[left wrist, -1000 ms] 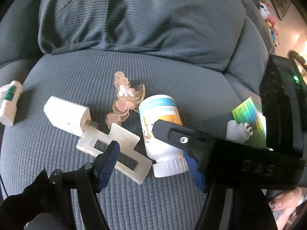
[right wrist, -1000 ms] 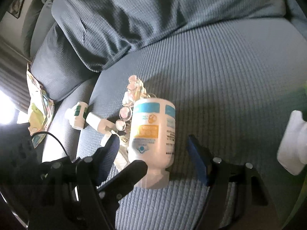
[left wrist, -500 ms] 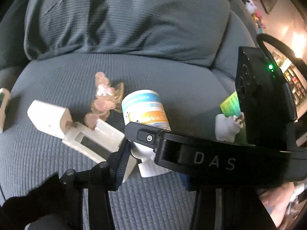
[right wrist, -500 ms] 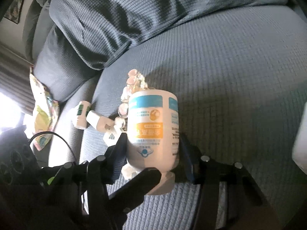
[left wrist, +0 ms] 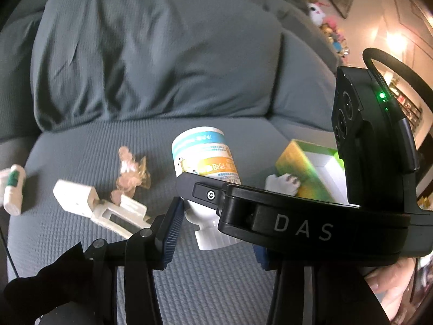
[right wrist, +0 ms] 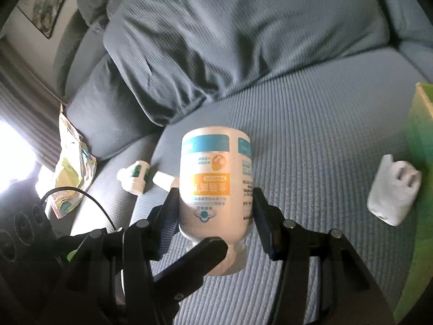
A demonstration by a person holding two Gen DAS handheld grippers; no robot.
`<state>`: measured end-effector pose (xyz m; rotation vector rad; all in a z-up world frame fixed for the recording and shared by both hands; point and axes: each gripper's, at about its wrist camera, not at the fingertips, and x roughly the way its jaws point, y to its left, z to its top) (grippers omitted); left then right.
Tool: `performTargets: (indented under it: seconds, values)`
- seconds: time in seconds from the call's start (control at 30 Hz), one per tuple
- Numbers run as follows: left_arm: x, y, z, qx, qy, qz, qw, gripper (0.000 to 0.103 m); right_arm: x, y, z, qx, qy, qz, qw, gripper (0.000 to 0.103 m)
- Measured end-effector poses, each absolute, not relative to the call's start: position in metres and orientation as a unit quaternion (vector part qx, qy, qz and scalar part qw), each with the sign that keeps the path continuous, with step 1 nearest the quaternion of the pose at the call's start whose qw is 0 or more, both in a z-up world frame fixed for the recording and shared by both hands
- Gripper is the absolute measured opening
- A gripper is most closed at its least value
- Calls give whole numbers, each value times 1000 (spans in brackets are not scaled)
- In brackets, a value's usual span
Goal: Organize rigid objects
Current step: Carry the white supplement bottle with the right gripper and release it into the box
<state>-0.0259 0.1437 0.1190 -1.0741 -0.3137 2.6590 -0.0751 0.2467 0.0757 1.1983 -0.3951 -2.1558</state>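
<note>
Right gripper (right wrist: 215, 211): jaws clamp bottle (right wrist: 215, 178), cap toward camera.
Left gripper (left wrist: 216, 233): jaws spread, holding nothing.
Bottle: above sofa (right wrist: 324, 124).

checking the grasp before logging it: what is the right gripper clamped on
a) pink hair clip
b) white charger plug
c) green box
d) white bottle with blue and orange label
d: in the right wrist view the right gripper has both pads pressed against the bottle, cap toward the camera.
</note>
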Motion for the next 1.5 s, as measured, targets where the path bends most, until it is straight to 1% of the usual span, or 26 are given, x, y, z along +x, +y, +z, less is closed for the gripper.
performTargets:
  seconds: [0.43,0.77,1.1,1.5]
  values:
    - [3,181,157,-293,-66,940,164,47,-32,286,123,369,-160,-862,308,52]
    - [10,215,169,-264,-58,942,197,47,-13,326,140,333,-166,-889,267,52]
    - [6,270,167,-263,-55,924,273,47,4,386,143,320,-179,-910,193,52]
    - [-14,327,149,-301,-67,887,344,47,11,449,130,345,-194,-912,108,52]
